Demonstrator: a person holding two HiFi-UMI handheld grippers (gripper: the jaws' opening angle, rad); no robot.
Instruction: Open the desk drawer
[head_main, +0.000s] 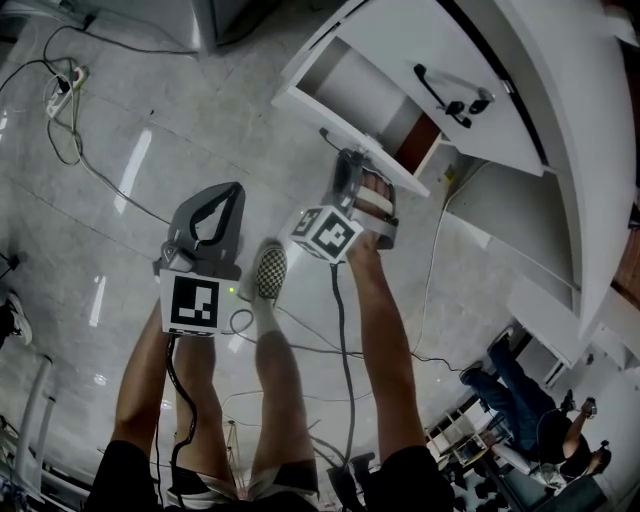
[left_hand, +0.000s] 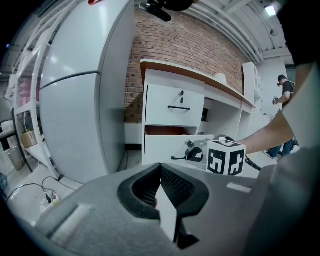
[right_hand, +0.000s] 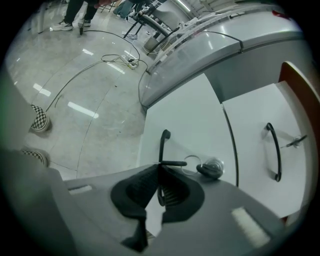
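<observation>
The white desk (head_main: 560, 100) stands at the upper right of the head view. Its lower drawer (head_main: 345, 85) is pulled partly out, and the inside shows. My right gripper (head_main: 350, 168) is at the drawer front. In the right gripper view my right gripper (right_hand: 160, 169) is shut on the drawer's black bar handle (right_hand: 162, 147), next to a keyed lock (right_hand: 210, 169). The upper drawer (left_hand: 174, 104) is closed, its handle (right_hand: 273, 150) untouched. My left gripper (left_hand: 160, 169) is shut with nothing in it and hangs back over the floor, well left of the desk (left_hand: 200, 80).
A tall grey fridge (left_hand: 75, 100) stands left of the desk against a brick wall (left_hand: 185, 45). A power strip (head_main: 62, 88) and cables lie on the tiled floor. My checkered shoe (head_main: 270, 272) is between the grippers. Another person (head_main: 520, 400) stands off to the lower right.
</observation>
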